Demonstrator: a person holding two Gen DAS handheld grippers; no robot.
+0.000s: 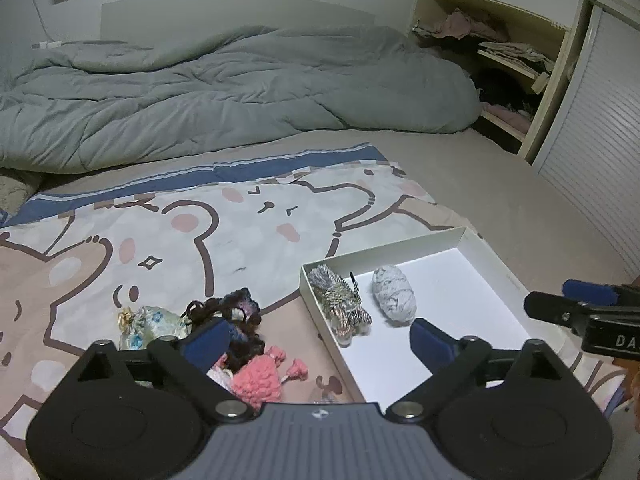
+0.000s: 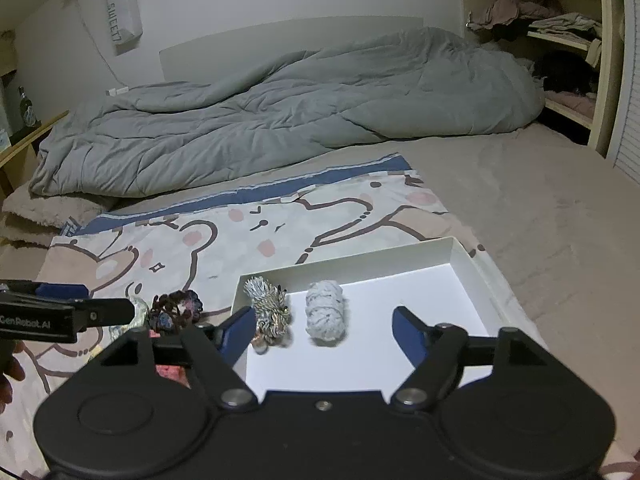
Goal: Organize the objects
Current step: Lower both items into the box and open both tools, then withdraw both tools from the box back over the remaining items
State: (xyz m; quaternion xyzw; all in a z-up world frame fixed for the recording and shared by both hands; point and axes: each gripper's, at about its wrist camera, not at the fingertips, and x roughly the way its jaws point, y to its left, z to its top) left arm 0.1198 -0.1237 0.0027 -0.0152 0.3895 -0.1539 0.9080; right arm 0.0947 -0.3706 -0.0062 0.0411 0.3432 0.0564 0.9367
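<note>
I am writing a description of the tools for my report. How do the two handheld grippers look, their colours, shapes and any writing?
Both are matte black, with two round discs at the base and angled link arms with silver pivot bolts. The left gripper has a ribbed grey centre plate; the right gripper has a plain black one. The finger pads are dark blue. White lettering on the side of the left one reads "GenRobot.AI". No cables show.

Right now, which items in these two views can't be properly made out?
- Pink yarn: left wrist view, its lower part sits behind the left gripper; in the right wrist view only a sliver shows.
- Floral pouch: partly behind the same gripper.
- Shelf contents: dim, too small to identify.
- White box: near edge hidden by the right gripper.
</note>
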